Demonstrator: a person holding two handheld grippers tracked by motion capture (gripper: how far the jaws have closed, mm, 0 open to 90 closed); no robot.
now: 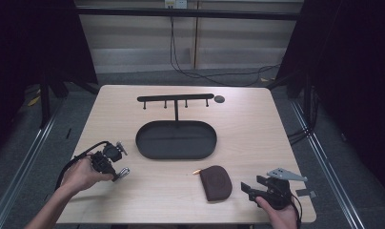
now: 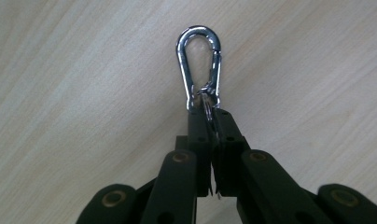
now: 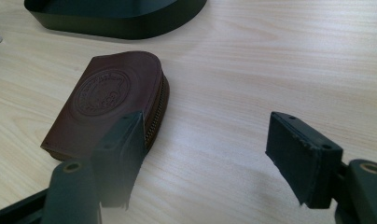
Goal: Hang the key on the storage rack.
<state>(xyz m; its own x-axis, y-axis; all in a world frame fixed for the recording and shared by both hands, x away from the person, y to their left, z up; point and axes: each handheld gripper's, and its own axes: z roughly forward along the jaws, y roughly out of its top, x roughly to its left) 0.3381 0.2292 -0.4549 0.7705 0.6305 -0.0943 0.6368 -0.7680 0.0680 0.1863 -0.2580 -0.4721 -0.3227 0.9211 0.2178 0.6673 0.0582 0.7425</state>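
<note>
Right, your left gripper (image 2: 210,112) has its jaws pinched tight on the small ring at the base of the silver carabiner (image 2: 199,65), which lies flat on the table (image 1: 248,138) near the front left. Grip looks thin: only the ring is caught at the very tips, so lift slowly and keep the wrist steady or the clip may swing or slip out. If it is headed for the hook rack (image 1: 175,98) above the black oval tray (image 1: 176,139), keep the clip's loop hanging clear below the jaws.

Your right gripper (image 3: 203,154) rests near the front right with jaws wide apart, holding nothing, just beside the brown leather pouch (image 3: 107,100). Keep it parked.

Writing: the pouch has a round embossed stamp with lettering, too soft to read. No other labels legible.
</note>
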